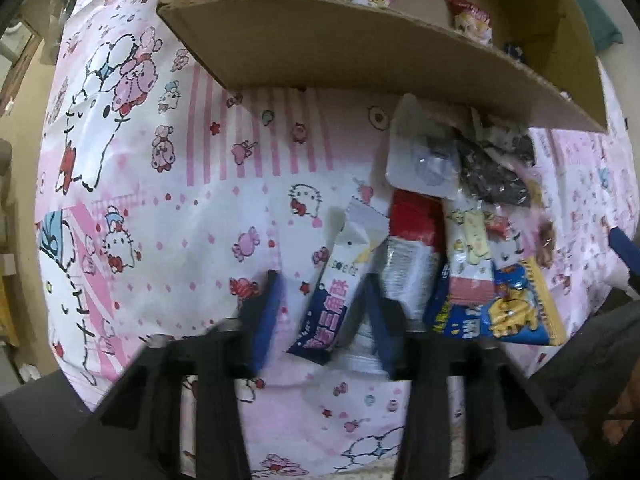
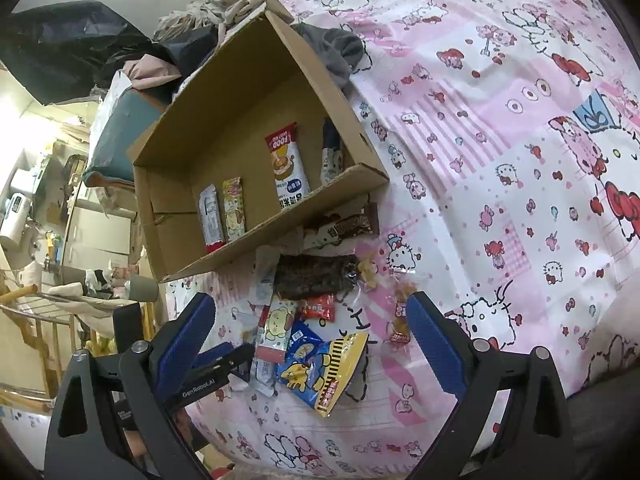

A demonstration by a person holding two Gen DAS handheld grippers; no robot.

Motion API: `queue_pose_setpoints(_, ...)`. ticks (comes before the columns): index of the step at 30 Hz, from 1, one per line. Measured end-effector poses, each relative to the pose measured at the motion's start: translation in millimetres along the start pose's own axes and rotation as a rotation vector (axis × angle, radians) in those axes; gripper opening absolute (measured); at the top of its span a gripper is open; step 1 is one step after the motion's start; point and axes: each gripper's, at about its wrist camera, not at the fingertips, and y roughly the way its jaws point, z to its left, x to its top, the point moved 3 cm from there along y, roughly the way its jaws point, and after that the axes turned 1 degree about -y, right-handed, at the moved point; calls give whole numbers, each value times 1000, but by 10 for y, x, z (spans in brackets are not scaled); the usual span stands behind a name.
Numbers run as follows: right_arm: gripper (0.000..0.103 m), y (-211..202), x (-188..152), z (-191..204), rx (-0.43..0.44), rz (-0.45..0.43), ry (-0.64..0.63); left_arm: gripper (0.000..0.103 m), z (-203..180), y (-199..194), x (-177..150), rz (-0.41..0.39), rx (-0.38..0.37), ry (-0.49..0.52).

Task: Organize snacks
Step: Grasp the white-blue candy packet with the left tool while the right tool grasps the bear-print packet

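1 cardboard box (image 2: 224, 152) on the pink cartoon sheet (image 2: 500, 184), open side up, w/ 4 snack packs inside; one reads "FOOD" (image 2: 286, 168). Approx. 10 more packs in a pile (image 2: 316, 312) just beside the box's near wall. Sheet to the right of pile is bare, wide room; box wall hems the far side.

L gripper (image 1: 322, 308): fingers partly closed around a white-and-navy stick pack (image 1: 332, 280) at pile's left edge; can't tell if pads press it.

R gripper (image 2: 312, 336): fingers spread wide above the pile, holding nothing. "GenRobot.AI" printed on L gripper's body.
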Motion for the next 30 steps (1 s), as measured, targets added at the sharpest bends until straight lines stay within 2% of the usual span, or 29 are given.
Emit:
queue_pose_setpoints(1, 98, 22, -8, 16, 3, 11, -6, 15, 11, 16, 4, 6, 4, 4)
queue_pose_setpoints(6, 97, 162, -68, 168, 39, 80, -52, 14, 30, -30, -19, -12, 9, -1)
queue_pose_setpoints(9, 86, 289, -118, 363, 2, 130, -137, 14, 105, -197, -16, -54, 16, -33)
queue_pose_setpoints(11, 83, 421, -157, 504, -26, 162, -188, 14, 144, -304, -27, -85, 11, -49)
queue_pose_setpoints(15, 73, 780, -227, 634, -47, 256, -183, 14, 253, -494, -66, -132, -8, -94)
queue_pose_setpoints(17, 69, 977, -272, 661, -84, 300, -173, 14, 329, -592, -85, -161, -8, -118)
queue_pose_setpoints(23, 52, 1304, -370, 752, -249, 340, -268, 14, 461, -820, -4, -213, -17, -140)
queue_pose_setpoints(25, 35, 1342, -395, 749, -292, 342, -298, 14, 439, -823, 15, -215, -25, -143)
queue_pose_setpoints(27, 30, 1311, -404, 738, -302, 338, -302, 14, 409, -835, 2, -220, -26, -132)
queue_pose_setpoints(30, 28, 1158, -456, 734, -274, 342, -302, 14, 308, -849, -2, -230, -14, -83)
